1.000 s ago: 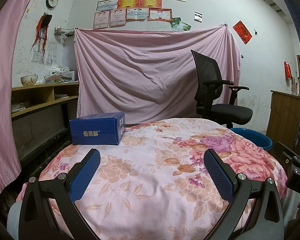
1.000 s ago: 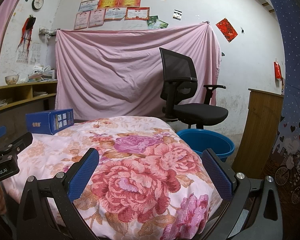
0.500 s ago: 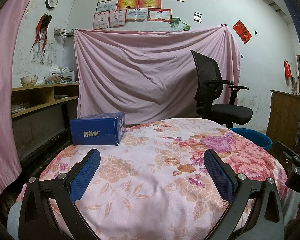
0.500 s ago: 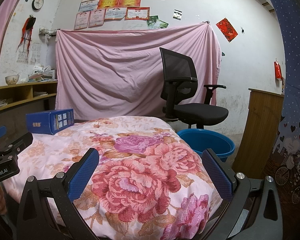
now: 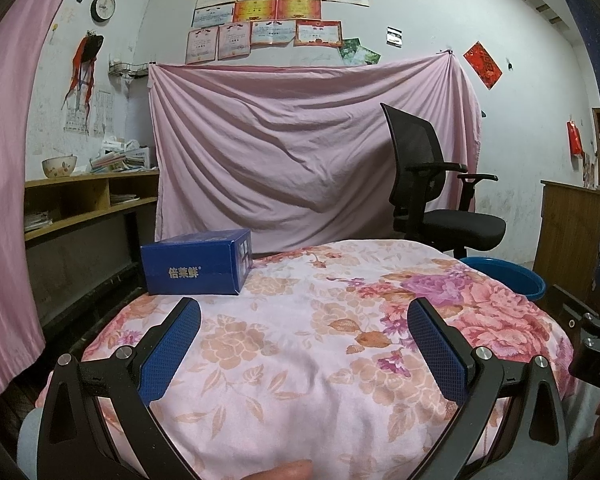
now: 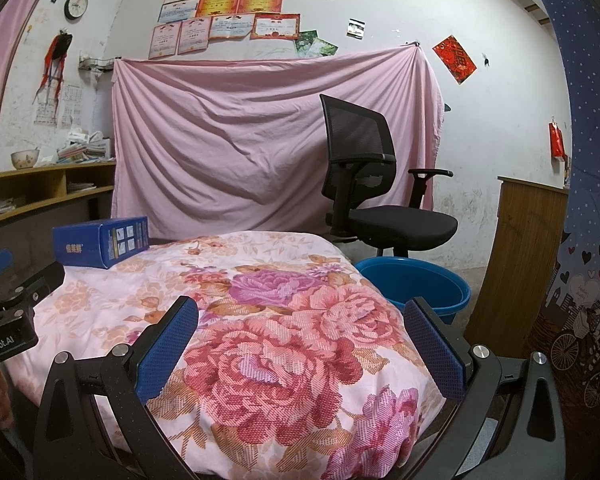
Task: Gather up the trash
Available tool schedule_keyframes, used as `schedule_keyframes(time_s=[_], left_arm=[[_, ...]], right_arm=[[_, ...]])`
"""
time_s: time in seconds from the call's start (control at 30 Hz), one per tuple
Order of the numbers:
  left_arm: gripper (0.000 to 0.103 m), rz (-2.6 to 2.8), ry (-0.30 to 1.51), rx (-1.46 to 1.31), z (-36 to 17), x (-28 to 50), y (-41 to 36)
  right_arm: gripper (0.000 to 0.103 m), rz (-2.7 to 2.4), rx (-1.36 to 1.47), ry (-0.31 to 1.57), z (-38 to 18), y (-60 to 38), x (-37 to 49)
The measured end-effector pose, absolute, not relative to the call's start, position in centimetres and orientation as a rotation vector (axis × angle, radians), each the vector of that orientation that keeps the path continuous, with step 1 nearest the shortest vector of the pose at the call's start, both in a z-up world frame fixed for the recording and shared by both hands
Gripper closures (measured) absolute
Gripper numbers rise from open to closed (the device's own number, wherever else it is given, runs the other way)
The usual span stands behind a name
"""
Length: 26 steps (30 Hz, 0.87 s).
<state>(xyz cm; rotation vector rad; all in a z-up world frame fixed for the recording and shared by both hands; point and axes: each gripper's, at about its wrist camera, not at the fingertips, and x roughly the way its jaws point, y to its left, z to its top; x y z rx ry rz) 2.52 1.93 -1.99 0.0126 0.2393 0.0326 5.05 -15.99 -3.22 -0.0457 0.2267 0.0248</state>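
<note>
A blue cardboard box (image 5: 198, 263) with white print lies on the far left corner of a table under a floral cloth (image 5: 300, 360). It also shows in the right wrist view (image 6: 100, 247). My left gripper (image 5: 305, 312) is open and empty, held low over the near part of the cloth, the box ahead and to its left. My right gripper (image 6: 300, 312) is open and empty over the table's right part. A blue plastic basin (image 6: 414, 288) stands on the floor beyond the table's right edge.
A black office chair (image 6: 374, 196) stands behind the basin, in front of a hanging pink sheet (image 5: 300, 152). Wooden shelves (image 5: 80, 204) with a bowl and papers run along the left wall. A wooden cabinet (image 6: 528, 248) stands at the right.
</note>
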Motion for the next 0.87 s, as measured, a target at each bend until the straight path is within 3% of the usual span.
schedule_keyframes(time_s=[0.87], left_arm=[[0.002, 0.032, 0.231, 0.036, -2.15, 2.66, 2.31]], right_arm=[[0.000, 0.025, -0.049, 0.229, -3.12, -15.72, 5.04]])
